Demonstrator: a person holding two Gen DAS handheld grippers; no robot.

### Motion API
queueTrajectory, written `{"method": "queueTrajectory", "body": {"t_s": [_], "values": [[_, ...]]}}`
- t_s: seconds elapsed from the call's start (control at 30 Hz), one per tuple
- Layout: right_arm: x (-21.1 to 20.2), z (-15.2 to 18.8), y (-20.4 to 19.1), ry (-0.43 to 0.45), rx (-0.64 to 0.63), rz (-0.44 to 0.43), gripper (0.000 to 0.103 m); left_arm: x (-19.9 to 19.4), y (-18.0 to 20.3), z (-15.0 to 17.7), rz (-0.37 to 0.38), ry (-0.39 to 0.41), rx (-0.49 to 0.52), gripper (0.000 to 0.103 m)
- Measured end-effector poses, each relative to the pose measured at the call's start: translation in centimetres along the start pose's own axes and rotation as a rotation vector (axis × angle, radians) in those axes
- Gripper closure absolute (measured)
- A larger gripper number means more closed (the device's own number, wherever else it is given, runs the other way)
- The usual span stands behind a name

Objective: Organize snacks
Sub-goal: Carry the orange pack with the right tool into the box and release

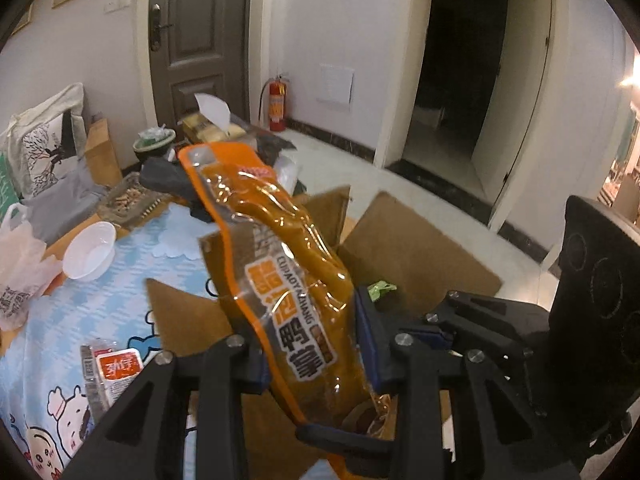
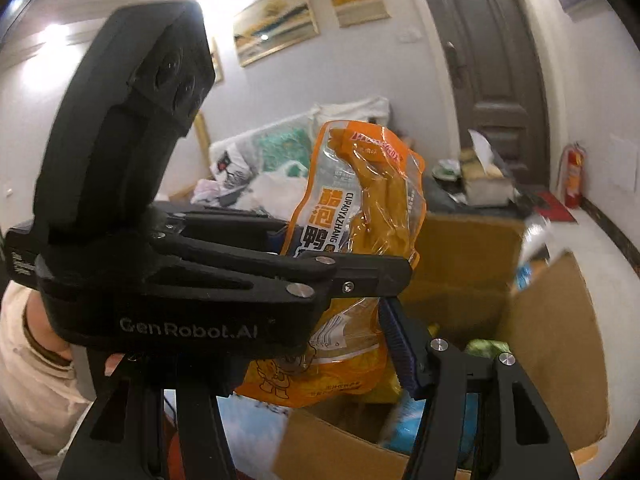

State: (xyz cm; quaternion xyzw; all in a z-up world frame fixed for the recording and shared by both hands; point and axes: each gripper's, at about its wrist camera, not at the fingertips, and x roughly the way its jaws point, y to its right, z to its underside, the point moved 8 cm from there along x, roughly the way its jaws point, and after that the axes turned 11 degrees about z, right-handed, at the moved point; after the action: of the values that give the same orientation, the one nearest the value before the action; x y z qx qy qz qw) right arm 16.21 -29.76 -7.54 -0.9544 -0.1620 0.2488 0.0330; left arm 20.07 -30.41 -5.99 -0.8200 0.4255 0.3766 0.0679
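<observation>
The orange snack pouch [image 1: 296, 280] is up in the air above the open cardboard box [image 1: 416, 248], not resting on anything. The left gripper [image 1: 316, 348] has its two fingers closed onto the pouch's lower half, one blue pad pressed to each face, so the pack is pinched flat between them. From that grip the pouch's long axis runs up and away from the gripper, leaning toward the door [image 1: 200, 36] behind the box, with the sealed orange top edge as the far end.

In the right wrist view the same pouch [image 2: 360, 216] stands nearly upright directly above the box [image 2: 552, 344], with the left gripper [image 2: 348, 280] crossing in front of it from the side. The right gripper [image 2: 320, 360] sits just below, its fingers spread wide on either side of the pouch's bottom edge; one blue pad [image 2: 400, 344] lies beside the pack, but whether it touches cannot be told. It appears to hold nothing.

Judged from this, the left hand owns the pouch and is the nearer one for the drop: the box mouth lies straight below, so the move turns on lowering the pack bottom-end first along its own length. Smaller snack packets [image 1: 116, 368] lie on the patterned cloth [image 1: 120, 280] beside the box, on the side away from the doorway
</observation>
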Motion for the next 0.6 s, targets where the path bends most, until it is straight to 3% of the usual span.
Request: {"method": "queueTrajectory", "body": {"t_s": [0.13, 0.27, 0.43, 0.6], "values": [[0.6, 1.1, 1.4, -0.033, 0.020, 0.013, 0.047, 1.7, -0.2, 0.2, 0.009, -0.032, -0.017, 0.071], [1.2, 1.9, 1.8, -0.060, 0.014, 0.030, 0.043, 2.3, -0.8, 0.4, -0.001, -0.044, -0.025, 0.061], [1.9, 2.1, 1.7, -0.072, 0.017, 0.059, 0.042, 1.1, -1.5, 0.0, -0.023, 0.002, -0.038, 0.043], [2.3, 1.8, 2.4, -0.079, 0.027, 0.091, 0.041, -0.8, -1.9, -0.2, -0.035, 0.035, -0.043, 0.041]]}}
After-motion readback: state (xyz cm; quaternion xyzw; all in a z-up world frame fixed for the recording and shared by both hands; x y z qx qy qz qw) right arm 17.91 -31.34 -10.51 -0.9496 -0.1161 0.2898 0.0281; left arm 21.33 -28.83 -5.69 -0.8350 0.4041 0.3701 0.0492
